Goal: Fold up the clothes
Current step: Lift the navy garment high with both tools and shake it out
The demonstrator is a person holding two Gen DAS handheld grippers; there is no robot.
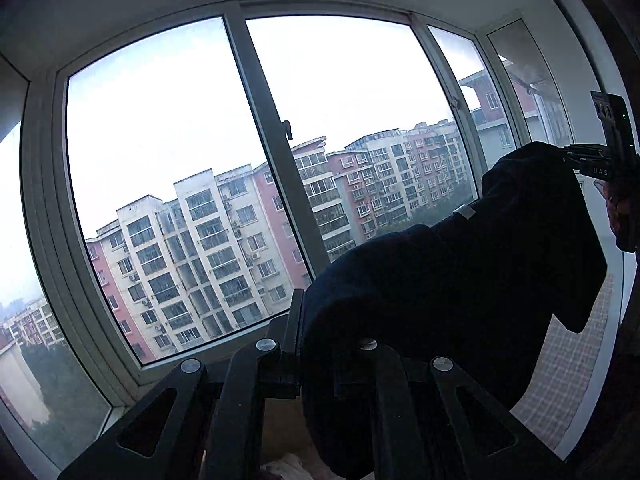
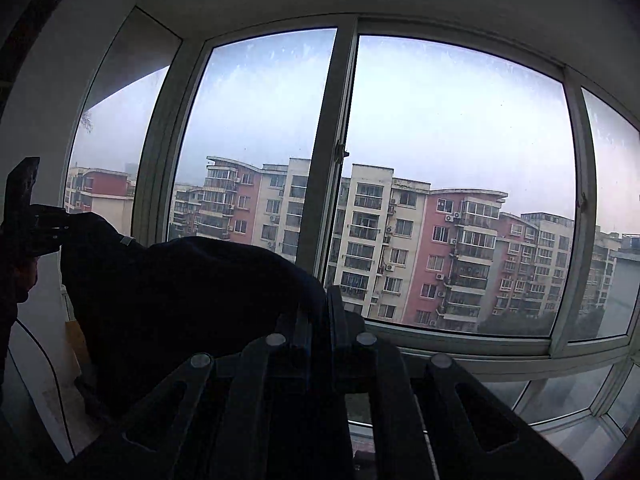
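A dark navy garment (image 1: 460, 280) hangs stretched in the air between my two grippers, in front of a big window. My left gripper (image 1: 304, 320) is shut on one end of its top edge. My right gripper (image 1: 576, 158) is seen at the far right of the left wrist view, shut on the other end. In the right wrist view the garment (image 2: 180, 292) runs from my right gripper (image 2: 320, 312) to my left gripper (image 2: 56, 228) at the far left. A small pale tag (image 1: 464, 213) shows on the cloth.
A large window (image 1: 264, 128) with white frames fills both views, with apartment blocks outside. A tiled wall (image 1: 576, 360) is at lower right in the left wrist view. Pale cloth (image 1: 288, 466) lies below. A white wall (image 2: 36, 320) with a cable is at left.
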